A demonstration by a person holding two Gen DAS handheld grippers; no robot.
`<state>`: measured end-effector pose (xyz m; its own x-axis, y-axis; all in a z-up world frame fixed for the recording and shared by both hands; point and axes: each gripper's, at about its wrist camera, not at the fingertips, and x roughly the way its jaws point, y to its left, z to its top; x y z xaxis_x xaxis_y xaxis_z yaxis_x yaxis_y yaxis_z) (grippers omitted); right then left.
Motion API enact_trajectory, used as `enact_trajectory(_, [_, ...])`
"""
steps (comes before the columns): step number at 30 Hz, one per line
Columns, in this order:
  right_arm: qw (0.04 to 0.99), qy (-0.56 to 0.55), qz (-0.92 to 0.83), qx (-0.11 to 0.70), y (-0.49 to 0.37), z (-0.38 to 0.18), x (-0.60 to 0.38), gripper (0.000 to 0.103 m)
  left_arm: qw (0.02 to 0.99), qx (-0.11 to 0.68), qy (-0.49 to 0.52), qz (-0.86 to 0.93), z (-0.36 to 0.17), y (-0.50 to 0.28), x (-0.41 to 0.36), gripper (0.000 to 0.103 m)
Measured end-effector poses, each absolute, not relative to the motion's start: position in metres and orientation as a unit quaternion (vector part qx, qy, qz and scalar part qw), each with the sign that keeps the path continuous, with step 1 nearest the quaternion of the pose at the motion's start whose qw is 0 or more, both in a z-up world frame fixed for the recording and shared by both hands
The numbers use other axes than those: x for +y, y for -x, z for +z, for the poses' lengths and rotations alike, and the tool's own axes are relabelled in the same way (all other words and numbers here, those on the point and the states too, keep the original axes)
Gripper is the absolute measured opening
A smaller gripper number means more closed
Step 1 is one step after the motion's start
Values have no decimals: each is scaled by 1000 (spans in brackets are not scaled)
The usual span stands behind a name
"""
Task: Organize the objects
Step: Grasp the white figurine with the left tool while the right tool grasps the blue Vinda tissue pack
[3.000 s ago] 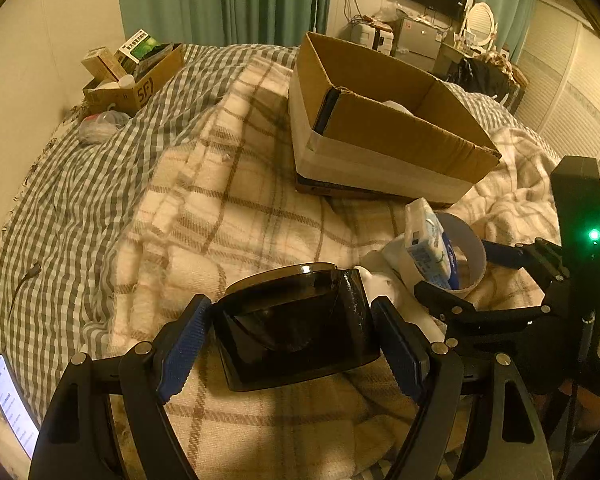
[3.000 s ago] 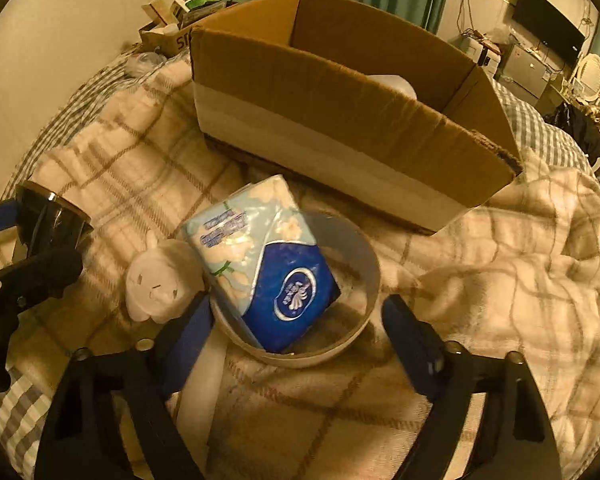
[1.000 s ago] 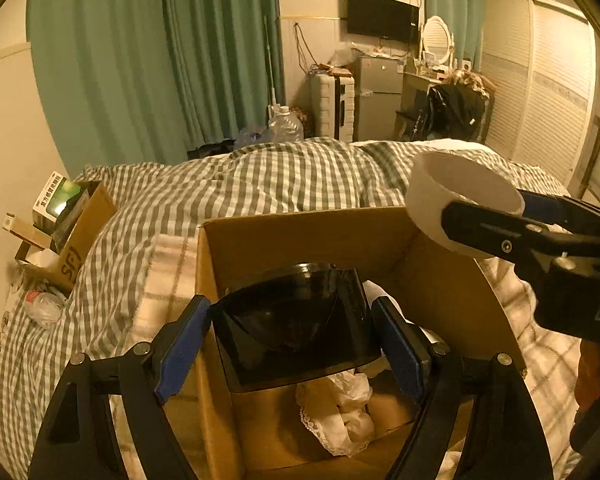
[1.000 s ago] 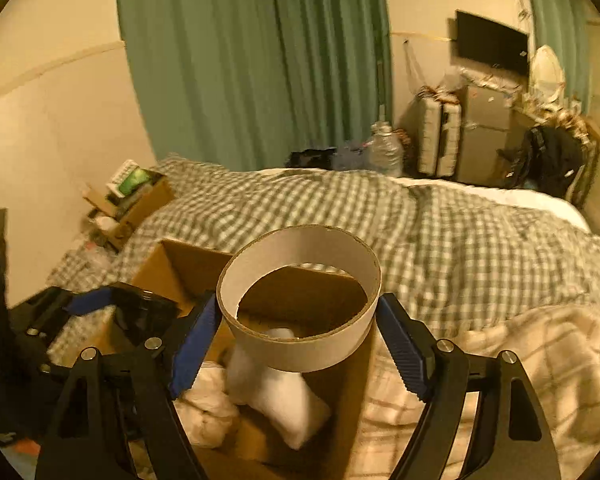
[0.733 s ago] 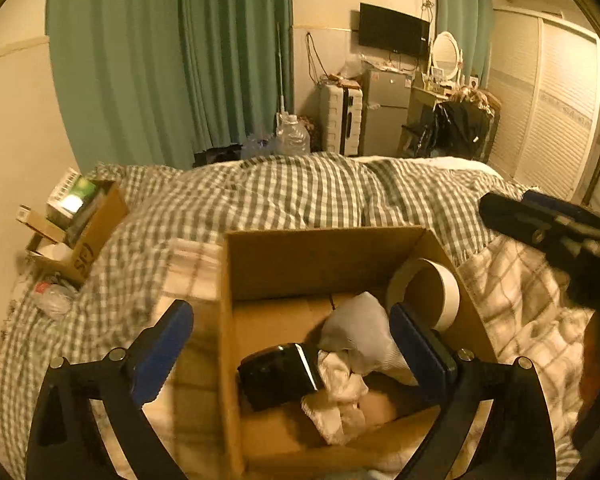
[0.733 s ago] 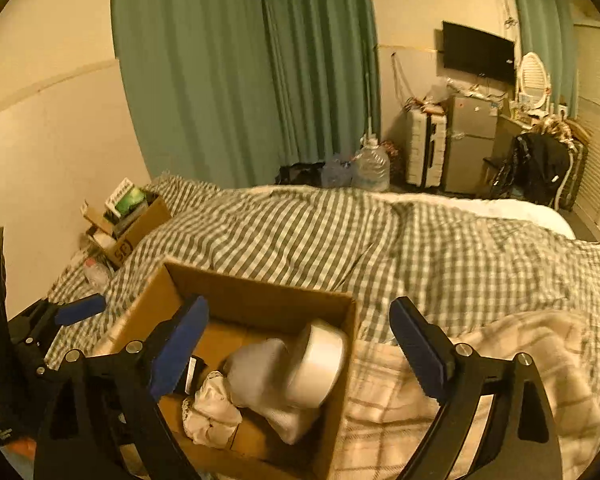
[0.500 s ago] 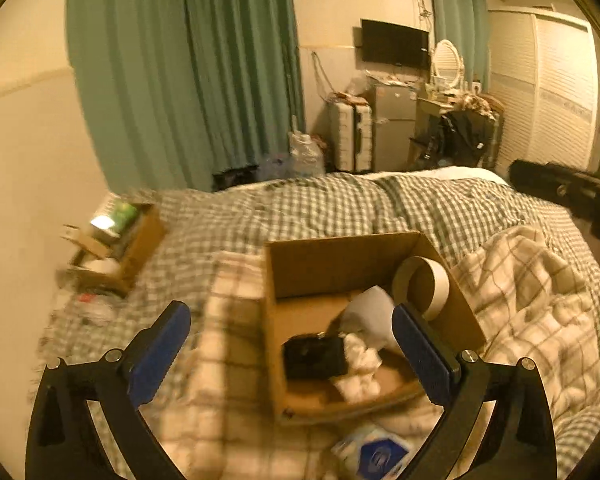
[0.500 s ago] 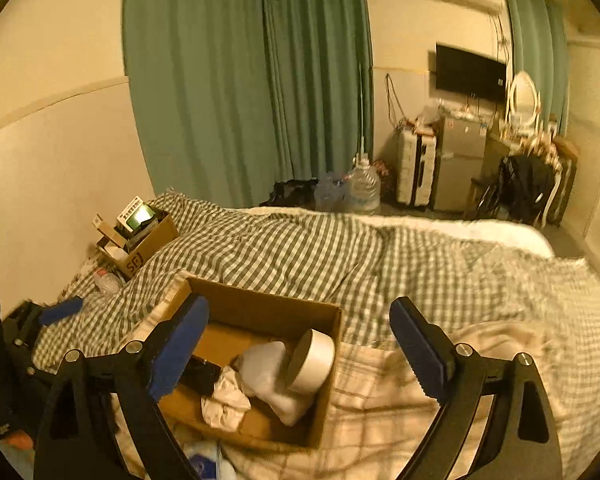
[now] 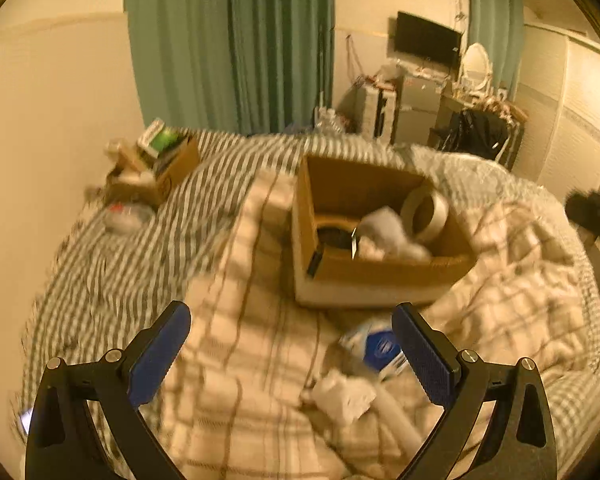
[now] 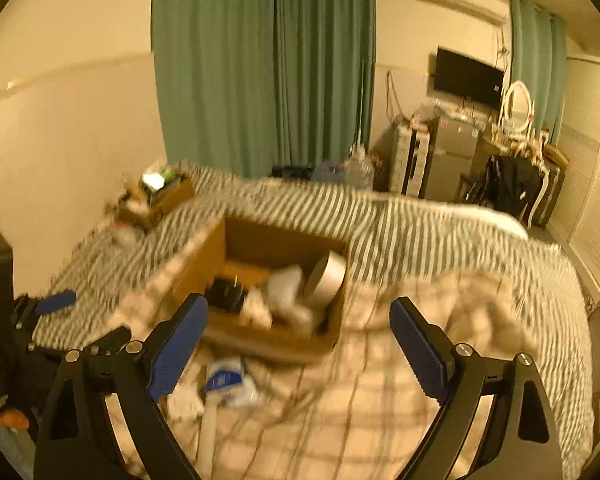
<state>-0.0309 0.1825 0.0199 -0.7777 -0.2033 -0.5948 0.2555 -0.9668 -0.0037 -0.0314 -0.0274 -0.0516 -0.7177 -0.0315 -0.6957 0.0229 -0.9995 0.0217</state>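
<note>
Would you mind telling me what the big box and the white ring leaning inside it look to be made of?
Box: matte brown corrugated cardboard, judging by its raw cut edges. White ring: likely stiff card or thin plastic with a smooth finish; blur leaves that open.

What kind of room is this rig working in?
Most likely a lived-in bedroom: a bed with a checked cover fills the view, green curtains hang behind it, and a wall TV sits above cluttered furniture.
</note>
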Motion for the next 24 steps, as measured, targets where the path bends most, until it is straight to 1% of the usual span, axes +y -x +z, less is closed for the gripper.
enact_trajectory(5, [121,-377,-916,65,25,-55,167,92,-1,-17,-414,-910,-102,23,-22,103])
enact_trajectory(9, [115,-402,-904,90,31,-92,161,92,-24,-37,-440,-897,-131,23,-12,103])
enact_trajectory(16, [122,-426,-894,67,41,-112,166,92,-38,-63,-471,-879,-155,30,7,103])
enact_trajectory(18, [123,-431,-892,63,43,-114,166,92,-32,-64,-483,-873,-164,34,8,100])
enact_trajectory(22, [123,-433,-891,62,44,-116,167,92,-45,-35,-509,-859,-175,43,7,94])
enact_trajectory(24, [124,-433,-891,63,44,-116,167,92,-55,-28,-518,-853,-179,44,8,87])
